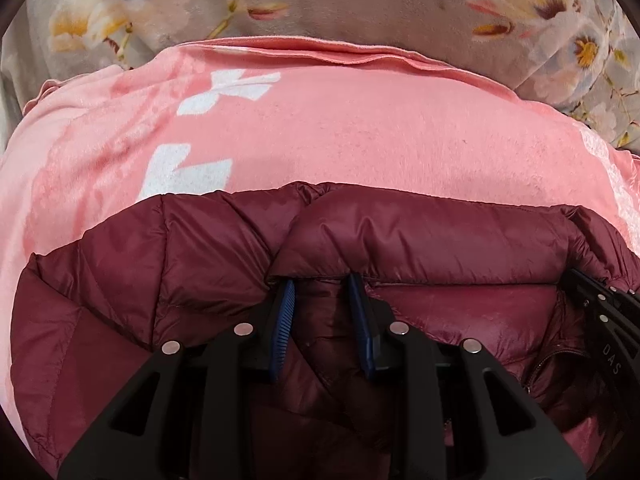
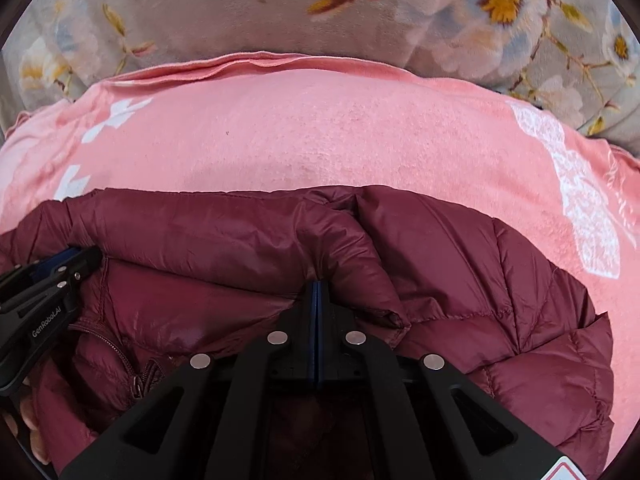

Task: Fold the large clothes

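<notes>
A maroon quilted puffer jacket [image 1: 420, 240] lies on a pink blanket [image 1: 360, 120], its zipper near the right edge of the left wrist view. My left gripper [image 1: 322, 282] is open, its blue pads [image 1: 284, 312] apart with jacket fabric bulging between and over the tips. In the right wrist view the same jacket [image 2: 460, 280] fills the lower half. My right gripper [image 2: 316, 286] is shut, pads pressed together under a fold of the jacket; whether fabric is pinched is hidden. Each gripper shows at the edge of the other's view, the left one [image 2: 72, 260] and the right one [image 1: 592, 292].
The pink blanket [image 2: 320, 128] has white prints and lies over a grey floral bedspread [image 2: 180, 8], also seen in the left wrist view [image 1: 360, 0]. The blanket's far hem is folded double. A fingertip of the person shows at the lower left [image 2: 30, 412].
</notes>
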Tool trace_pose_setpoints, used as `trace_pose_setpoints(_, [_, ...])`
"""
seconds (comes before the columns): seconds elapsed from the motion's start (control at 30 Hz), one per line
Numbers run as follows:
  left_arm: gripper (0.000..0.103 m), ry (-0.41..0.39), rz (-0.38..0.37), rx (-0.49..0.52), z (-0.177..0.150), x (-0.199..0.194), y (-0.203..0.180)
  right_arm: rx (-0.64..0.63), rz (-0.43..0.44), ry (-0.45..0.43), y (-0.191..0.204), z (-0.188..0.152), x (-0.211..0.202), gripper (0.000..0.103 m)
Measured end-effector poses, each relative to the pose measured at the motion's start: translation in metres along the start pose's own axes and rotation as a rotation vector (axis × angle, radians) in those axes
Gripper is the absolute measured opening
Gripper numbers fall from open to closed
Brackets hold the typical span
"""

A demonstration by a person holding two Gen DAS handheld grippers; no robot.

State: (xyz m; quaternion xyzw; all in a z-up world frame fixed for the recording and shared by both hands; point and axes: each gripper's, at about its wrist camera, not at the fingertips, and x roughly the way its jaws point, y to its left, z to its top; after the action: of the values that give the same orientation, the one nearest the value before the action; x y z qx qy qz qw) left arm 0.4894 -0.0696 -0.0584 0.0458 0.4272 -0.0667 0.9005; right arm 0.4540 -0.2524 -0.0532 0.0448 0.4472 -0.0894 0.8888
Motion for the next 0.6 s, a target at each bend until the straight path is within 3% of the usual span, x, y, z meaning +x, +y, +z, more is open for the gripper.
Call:
trace_pose_setpoints(0.3, [0.028,-0.003,-0.004,-0.005,0.001,0.0,0.0,0.015,0.017,-0.002,-0.003,0.0,-0.002,0.0])
trace_pose_setpoints(0.43, [0.03,-0.005,-0.053,-0.043,0.001,-0.005,0.008,0.109,0.137,0.011,-0.025,-0.001,-0.009,0.001])
trace_pose_setpoints(0.47, [0.031,-0.003,-0.065,-0.063,0.001,-0.01,0.013,0.156,0.164,0.01,-0.035,-0.003,-0.018,0.004])
trace_pose_setpoints(0.53, [0.049,0.0,-0.072,-0.104,-0.003,-0.023,0.024,0.216,0.188,-0.016,-0.05,-0.01,-0.039,0.017])
trace_pose_setpoints(0.57, [0.051,-0.01,-0.095,-0.126,-0.007,-0.034,0.032,0.239,0.183,-0.032,-0.061,-0.015,-0.057,0.028])
trace_pose_setpoints(0.6, [0.052,-0.017,-0.105,-0.135,-0.01,-0.044,0.038,0.246,0.181,-0.038,-0.066,-0.019,-0.067,0.03])
